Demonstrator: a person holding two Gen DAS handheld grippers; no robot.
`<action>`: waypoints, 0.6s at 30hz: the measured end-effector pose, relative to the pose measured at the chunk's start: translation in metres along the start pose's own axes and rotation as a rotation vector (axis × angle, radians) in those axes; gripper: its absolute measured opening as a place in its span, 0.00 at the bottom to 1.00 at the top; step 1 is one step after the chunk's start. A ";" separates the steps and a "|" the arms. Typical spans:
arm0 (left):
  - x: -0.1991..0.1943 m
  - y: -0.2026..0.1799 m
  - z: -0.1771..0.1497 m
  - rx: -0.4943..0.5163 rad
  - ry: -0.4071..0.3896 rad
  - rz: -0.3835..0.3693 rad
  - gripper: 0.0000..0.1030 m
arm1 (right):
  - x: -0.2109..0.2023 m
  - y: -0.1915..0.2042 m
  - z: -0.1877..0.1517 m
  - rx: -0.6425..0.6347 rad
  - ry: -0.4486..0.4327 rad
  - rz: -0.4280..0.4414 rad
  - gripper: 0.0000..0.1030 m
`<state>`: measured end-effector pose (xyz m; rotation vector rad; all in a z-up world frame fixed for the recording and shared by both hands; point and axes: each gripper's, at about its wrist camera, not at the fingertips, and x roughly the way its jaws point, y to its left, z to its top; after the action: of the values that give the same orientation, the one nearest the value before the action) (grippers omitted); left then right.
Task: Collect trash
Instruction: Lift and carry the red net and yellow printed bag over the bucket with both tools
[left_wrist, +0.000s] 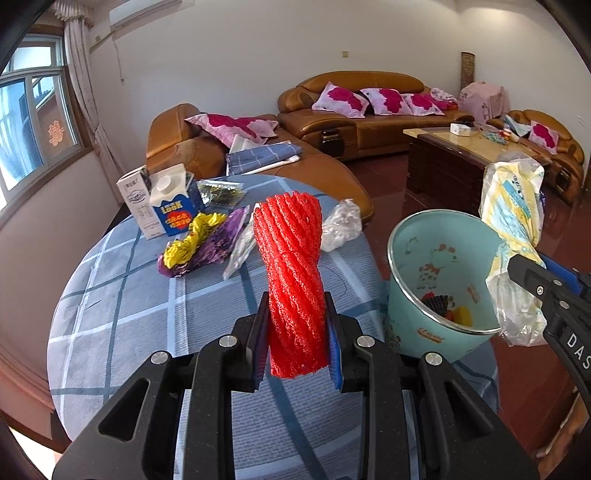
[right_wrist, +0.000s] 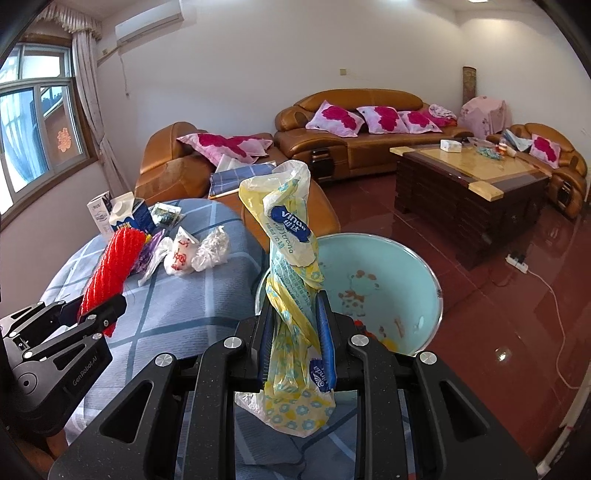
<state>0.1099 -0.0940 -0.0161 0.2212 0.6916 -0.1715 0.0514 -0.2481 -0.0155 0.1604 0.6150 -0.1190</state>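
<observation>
The left gripper (left_wrist: 297, 343) is clamped on a twisted roll of red foam mesh netting (left_wrist: 293, 273), its blue-padded jaws pressing the roll near the lower end so that most of it stands up and forward over the blue-and-white checked cloth covering the worktop (left_wrist: 147, 325). The right gripper (right_wrist: 295, 343) is clamped on a crumpled yellow-and-blue flowered plastic wrapper (right_wrist: 291, 266), gripped low down with the printed upper part rising loosely above the jaws. Just beyond it, at the worktop's right edge, is the pale green plastic waste bin (right_wrist: 421, 288), and the wrapper hangs close to its near rim, with a few coloured scraps already at the bottom.

Both held pieces look very light. The netting is springy and compressible, so a grip across the middle of the twist should hold well, though it may spring open when let go. The wrapper is thin, slick film; it will flop and could slip, so a pinch on the bunched, twisted part is the safest hold, and it may cling to the pads on release.

More trash lies on the cloth: a blue milk carton with a white cap (left_wrist: 173, 206), a white upright box (left_wrist: 138, 201) beside it, a crumpled yellow foil wrapper (left_wrist: 188, 240) touching a purple wrapper (left_wrist: 221, 240), and a crumpled clear plastic bag (left_wrist: 341, 223) near the far edge. The cartons seem stiff and are best taken across their flat sides; the foils and bag are soft and want a pinch on a raised fold.
</observation>
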 end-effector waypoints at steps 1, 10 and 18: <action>0.001 -0.001 0.000 0.003 -0.001 -0.002 0.25 | 0.000 -0.001 0.000 0.001 0.001 -0.003 0.23; 0.010 -0.020 0.010 0.043 -0.004 -0.032 0.25 | 0.011 -0.012 0.005 0.016 0.014 -0.040 0.23; 0.021 -0.036 0.020 0.066 -0.009 -0.057 0.25 | 0.021 -0.021 0.011 0.001 0.024 -0.089 0.23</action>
<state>0.1301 -0.1354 -0.0199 0.2640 0.6841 -0.2504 0.0713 -0.2718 -0.0216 0.1355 0.6461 -0.2031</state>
